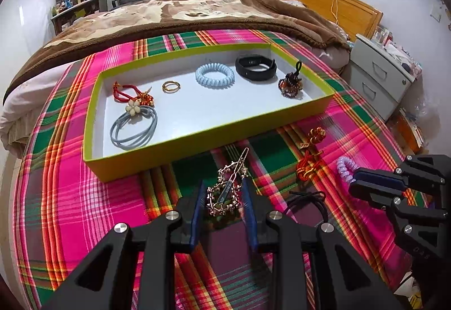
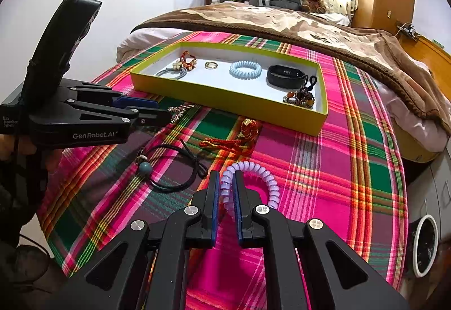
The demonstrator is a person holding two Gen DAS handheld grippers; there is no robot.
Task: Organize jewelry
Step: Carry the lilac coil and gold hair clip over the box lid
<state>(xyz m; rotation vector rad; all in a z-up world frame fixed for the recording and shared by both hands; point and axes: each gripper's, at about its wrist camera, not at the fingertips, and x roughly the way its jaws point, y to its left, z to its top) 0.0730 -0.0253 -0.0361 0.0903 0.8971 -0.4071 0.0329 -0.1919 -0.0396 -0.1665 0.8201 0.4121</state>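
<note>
A yellow-green tray (image 1: 174, 146) (image 2: 225, 99) on the plaid cloth holds a grey hair tie with a flower (image 1: 132, 126), a red cord charm (image 1: 126, 92), a gold ring (image 1: 170, 86), a blue coil band (image 1: 214, 75), a black fitness band (image 1: 256, 68) and a beaded charm (image 1: 290, 83). My left gripper (image 1: 223, 191) (image 2: 157, 112) is closed around a gold hair clip (image 1: 225, 191) on the cloth. My right gripper (image 2: 225, 191) (image 1: 358, 183) is shut on a purple coil band (image 2: 253, 186) (image 1: 345, 169).
A red knot charm (image 1: 310, 157) (image 2: 239, 138) and a black cord with a teal bead (image 2: 169, 166) (image 1: 307, 197) lie on the cloth in front of the tray. A brown blanket (image 1: 197, 13) covers the bed behind. A grey drawer unit (image 1: 380, 76) stands at right.
</note>
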